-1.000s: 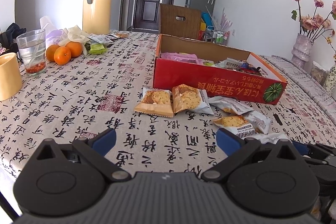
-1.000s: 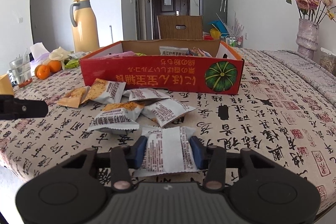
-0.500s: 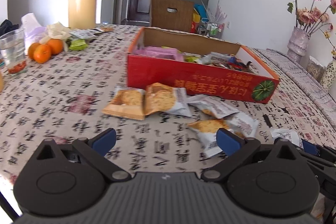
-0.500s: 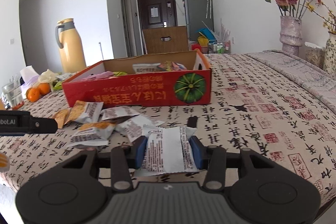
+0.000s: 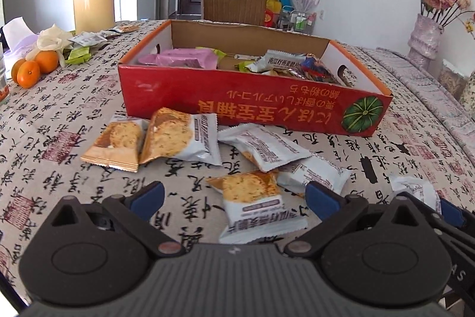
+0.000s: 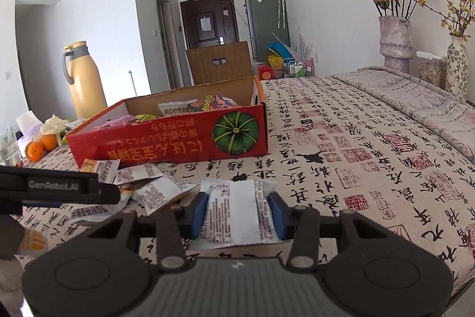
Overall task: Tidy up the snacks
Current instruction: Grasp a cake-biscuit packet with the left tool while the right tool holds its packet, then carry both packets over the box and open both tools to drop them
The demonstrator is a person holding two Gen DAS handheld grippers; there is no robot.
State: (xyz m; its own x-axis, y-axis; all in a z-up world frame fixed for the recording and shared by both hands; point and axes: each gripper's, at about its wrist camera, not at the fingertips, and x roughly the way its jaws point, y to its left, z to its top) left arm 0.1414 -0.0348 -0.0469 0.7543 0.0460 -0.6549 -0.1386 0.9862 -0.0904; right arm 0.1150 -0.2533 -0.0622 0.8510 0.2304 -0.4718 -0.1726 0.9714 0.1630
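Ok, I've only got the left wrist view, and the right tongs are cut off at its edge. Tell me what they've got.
Observer: The right tongs are shut on a white snack packet, with a blue pad pressing each side edge.
Operator: Give me which face is up.
Observer: Its printed back, with the plain seam strip running down the middle.
Operator: Now tell me where they're aimed.
Observer: Straight at the pumpkin picture on the near wall of the red box. The rest of the box stretches off to the left.
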